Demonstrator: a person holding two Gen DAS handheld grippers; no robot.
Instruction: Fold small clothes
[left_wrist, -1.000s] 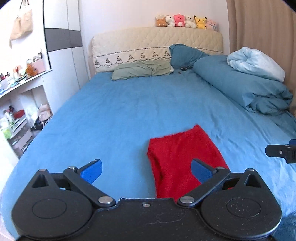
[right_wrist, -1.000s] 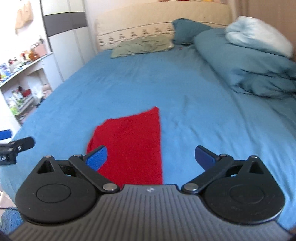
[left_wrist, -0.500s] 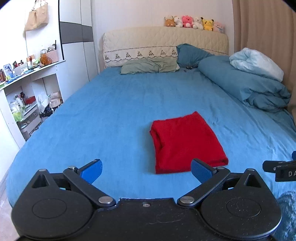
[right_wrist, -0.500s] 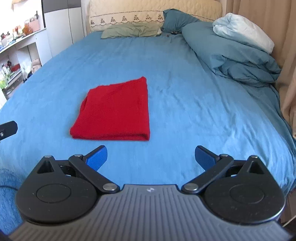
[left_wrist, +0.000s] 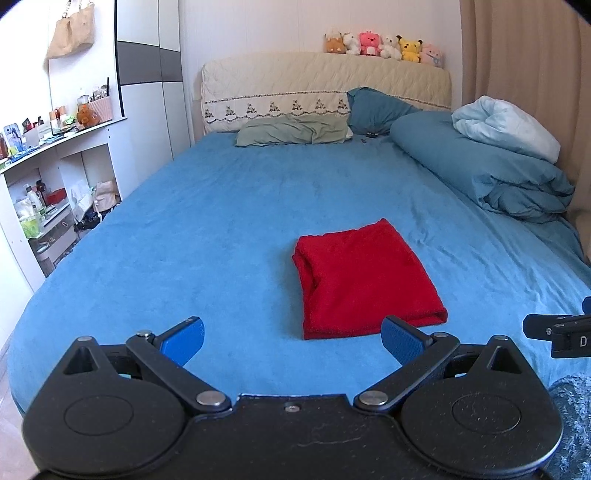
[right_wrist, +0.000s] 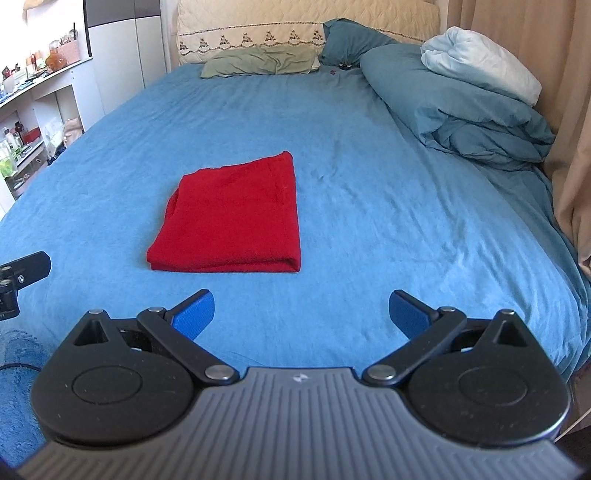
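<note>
A red garment (left_wrist: 364, 278) lies folded into a flat rectangle on the blue bed sheet (left_wrist: 221, 229); it also shows in the right wrist view (right_wrist: 236, 221). My left gripper (left_wrist: 291, 338) is open and empty, held back near the foot of the bed, with the garment just ahead and to its right. My right gripper (right_wrist: 301, 314) is open and empty, with the garment ahead and to its left. The tip of the right gripper shows at the left wrist view's right edge (left_wrist: 554, 332).
A rolled blue duvet (left_wrist: 491, 173) with a pale blanket (left_wrist: 506, 125) lies along the right side. Pillows (left_wrist: 295, 131) and a headboard with plush toys (left_wrist: 384, 46) are at the far end. Cluttered white shelves (left_wrist: 48, 192) stand left. A curtain (right_wrist: 569, 110) hangs right.
Both grippers have drawn back and up from the red garment, which now lies fully in view, folded and untouched on the bed.
</note>
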